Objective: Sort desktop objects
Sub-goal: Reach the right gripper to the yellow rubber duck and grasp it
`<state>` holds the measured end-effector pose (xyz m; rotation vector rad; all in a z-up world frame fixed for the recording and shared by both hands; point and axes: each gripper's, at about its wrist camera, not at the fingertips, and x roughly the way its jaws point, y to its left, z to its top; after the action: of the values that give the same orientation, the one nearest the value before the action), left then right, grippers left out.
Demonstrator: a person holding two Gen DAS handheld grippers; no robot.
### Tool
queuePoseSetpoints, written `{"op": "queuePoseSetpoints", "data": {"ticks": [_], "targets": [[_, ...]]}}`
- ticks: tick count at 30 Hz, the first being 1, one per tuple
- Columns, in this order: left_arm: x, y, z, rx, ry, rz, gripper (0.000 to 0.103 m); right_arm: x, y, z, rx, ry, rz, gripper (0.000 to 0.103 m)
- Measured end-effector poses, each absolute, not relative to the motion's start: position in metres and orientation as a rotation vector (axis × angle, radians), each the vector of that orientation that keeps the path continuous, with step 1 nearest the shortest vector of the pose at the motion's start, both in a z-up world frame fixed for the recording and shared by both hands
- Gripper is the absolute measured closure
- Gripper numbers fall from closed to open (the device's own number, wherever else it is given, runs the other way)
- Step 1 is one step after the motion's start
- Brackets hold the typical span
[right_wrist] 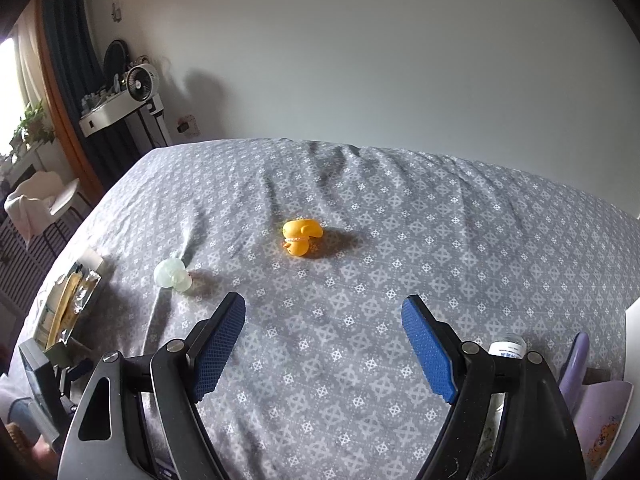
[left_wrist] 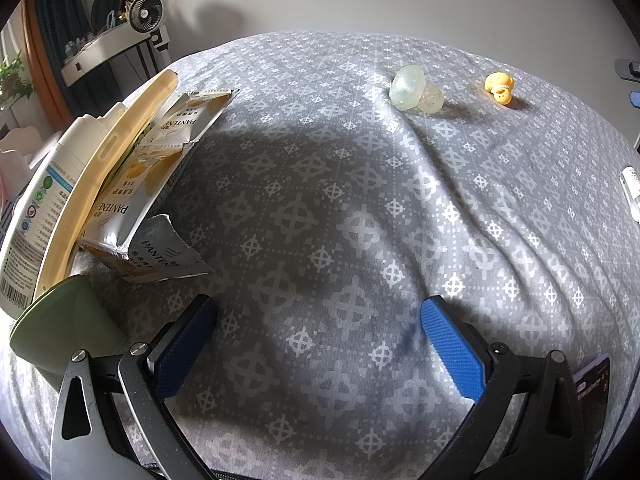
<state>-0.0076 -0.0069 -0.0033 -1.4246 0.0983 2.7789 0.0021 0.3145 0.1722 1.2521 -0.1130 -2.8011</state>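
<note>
The yellow rubber duck lies tipped on its side out on the grey patterned cloth, far ahead of your right gripper, whose fingers stand spread and empty. Bring them down either side of its body and close gently, I'd say; it looks soft and round. The translucent pale-green brush sits left of it. Your left gripper waits spread too, beside the shampoo sachets.

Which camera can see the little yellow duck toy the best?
The right wrist view. There the yellow duck toy lies near the middle of the picture on the grey patterned cloth, big enough to show its shape. In the left wrist view the duck is smaller, far off near the top right.
</note>
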Motion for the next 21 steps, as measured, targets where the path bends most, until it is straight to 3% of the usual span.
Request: {"op": "queuePoseSetpoints", "data": {"ticks": [10, 21], "targets": [[-0.01, -0.004, -0.005, -1.415, 0.1, 2.786, 0.0, -0.034, 0.305, 0.142, 1.347, -0.129, -2.735, 0.023], [-0.01, -0.003, -0.008, -1.394, 0.094, 2.796, 0.0, -0.136, 0.262, 0.108, 1.467, -0.122, -2.634, 0.023]]}}
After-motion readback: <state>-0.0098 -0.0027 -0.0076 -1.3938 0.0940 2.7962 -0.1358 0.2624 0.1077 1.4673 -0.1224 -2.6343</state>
